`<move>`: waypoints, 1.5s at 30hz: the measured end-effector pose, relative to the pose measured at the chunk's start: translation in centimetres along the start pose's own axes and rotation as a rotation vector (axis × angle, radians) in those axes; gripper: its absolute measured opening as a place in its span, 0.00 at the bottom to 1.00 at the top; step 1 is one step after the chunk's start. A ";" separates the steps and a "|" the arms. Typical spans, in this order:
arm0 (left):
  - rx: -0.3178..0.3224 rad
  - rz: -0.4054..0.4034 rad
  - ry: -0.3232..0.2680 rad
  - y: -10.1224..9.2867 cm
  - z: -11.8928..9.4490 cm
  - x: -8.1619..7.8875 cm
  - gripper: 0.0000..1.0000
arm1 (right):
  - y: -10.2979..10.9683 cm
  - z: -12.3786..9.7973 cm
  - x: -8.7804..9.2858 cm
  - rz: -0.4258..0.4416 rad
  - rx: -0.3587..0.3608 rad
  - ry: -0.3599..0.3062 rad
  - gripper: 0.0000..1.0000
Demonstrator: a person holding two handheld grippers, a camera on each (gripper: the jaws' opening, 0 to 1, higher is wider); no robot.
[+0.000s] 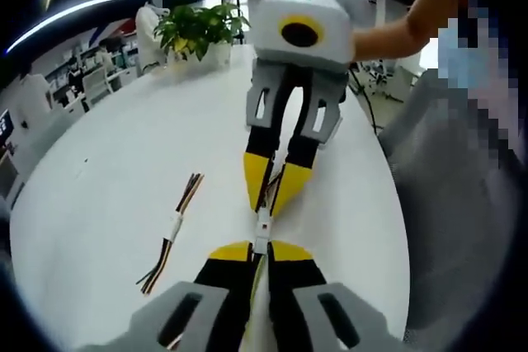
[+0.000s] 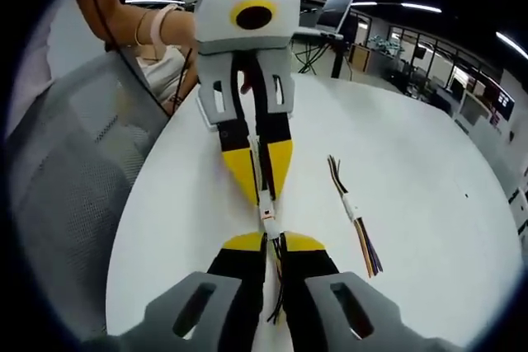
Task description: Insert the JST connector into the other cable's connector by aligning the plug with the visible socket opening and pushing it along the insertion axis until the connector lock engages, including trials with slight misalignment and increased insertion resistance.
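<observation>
Two small white JST connector halves [image 1: 262,224] meet end to end above the white table, with a red mark at the joint; I cannot tell how deep the plug sits. My left gripper [image 1: 260,246] is shut on the pale cable behind one half. The right gripper [image 1: 270,191] faces it from above in this view, tips almost touching. In the right gripper view the joined connector [image 2: 266,213] lies between my right gripper [image 2: 273,241], shut on a black-wired cable [image 2: 277,286], and the left gripper [image 2: 262,183].
A spare multicoloured cable [image 1: 173,232] [image 2: 355,212] lies on the round white table [image 1: 107,171]. A potted plant [image 1: 198,29] stands at the far edge, and a laptop [image 2: 342,2] at another. A grey chair [image 1: 450,162] [image 2: 78,138] borders the table. A person's arm [image 2: 157,30] holds each gripper.
</observation>
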State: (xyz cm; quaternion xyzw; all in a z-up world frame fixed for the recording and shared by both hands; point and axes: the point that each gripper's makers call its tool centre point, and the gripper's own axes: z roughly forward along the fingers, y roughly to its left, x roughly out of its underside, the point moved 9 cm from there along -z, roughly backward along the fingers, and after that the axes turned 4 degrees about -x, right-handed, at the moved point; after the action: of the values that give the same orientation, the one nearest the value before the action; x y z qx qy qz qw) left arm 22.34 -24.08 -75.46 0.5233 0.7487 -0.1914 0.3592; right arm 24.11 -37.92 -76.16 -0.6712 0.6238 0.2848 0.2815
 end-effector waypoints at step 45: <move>-0.013 0.036 -0.045 -0.1 -0.2 0.2 0.00 | -0.4 0.1 0.3 0.208 -0.042 -0.051 0.02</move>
State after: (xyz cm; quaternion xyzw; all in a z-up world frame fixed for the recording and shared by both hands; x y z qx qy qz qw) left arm 22.11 -23.81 -75.47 0.5298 0.7321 -0.1916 0.3828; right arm 24.52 -37.97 -76.44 -0.6010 0.6767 0.3426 0.2518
